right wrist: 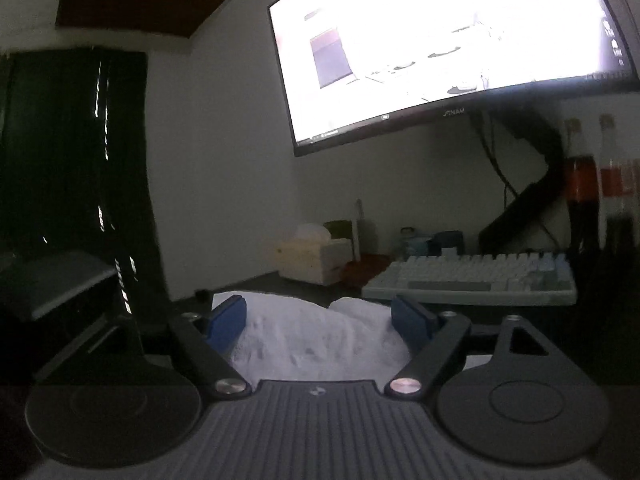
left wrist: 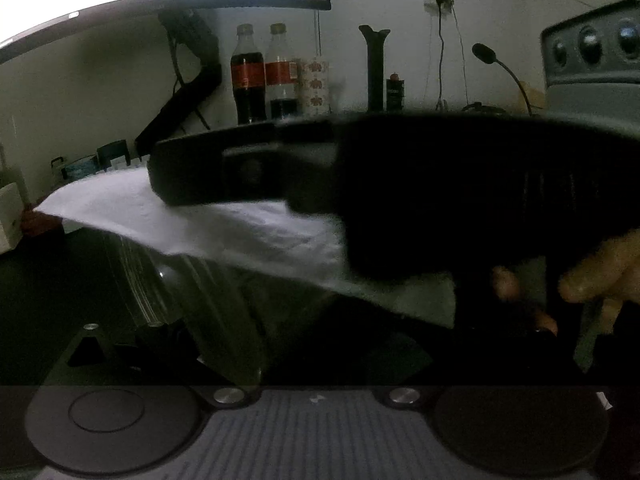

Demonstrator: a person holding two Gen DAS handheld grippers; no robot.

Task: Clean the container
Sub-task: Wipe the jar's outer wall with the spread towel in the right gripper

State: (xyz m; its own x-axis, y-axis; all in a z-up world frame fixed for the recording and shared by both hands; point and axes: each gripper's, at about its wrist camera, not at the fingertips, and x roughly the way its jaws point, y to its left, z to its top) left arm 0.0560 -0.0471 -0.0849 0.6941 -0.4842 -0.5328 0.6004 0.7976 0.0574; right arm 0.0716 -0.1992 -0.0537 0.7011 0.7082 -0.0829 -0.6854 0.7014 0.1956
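A clear container (left wrist: 208, 300) with a ribbed wall tilts between the fingers of my left gripper (left wrist: 256, 292), which seems shut on it, though the fingertips are lost in the dark. A crumpled white tissue (left wrist: 200, 224) lies draped across the container's top. My right gripper (left wrist: 168, 176) reaches in from the right, just above the tissue, with a person's hand (left wrist: 600, 276) on its handle. In the right wrist view the right gripper (right wrist: 319, 320) has its blue pads (right wrist: 226, 320) wide apart. The tissue (right wrist: 316, 340) bulges loosely between them.
A bright monitor (right wrist: 440, 40) hangs over the dark desk. Two cola bottles (left wrist: 248, 76) and a desk microphone (left wrist: 484, 54) stand by the back wall. A keyboard (right wrist: 472, 280) and a tissue box (right wrist: 316, 260) sit beyond the tissue. A grey device (left wrist: 592, 64) rises at right.
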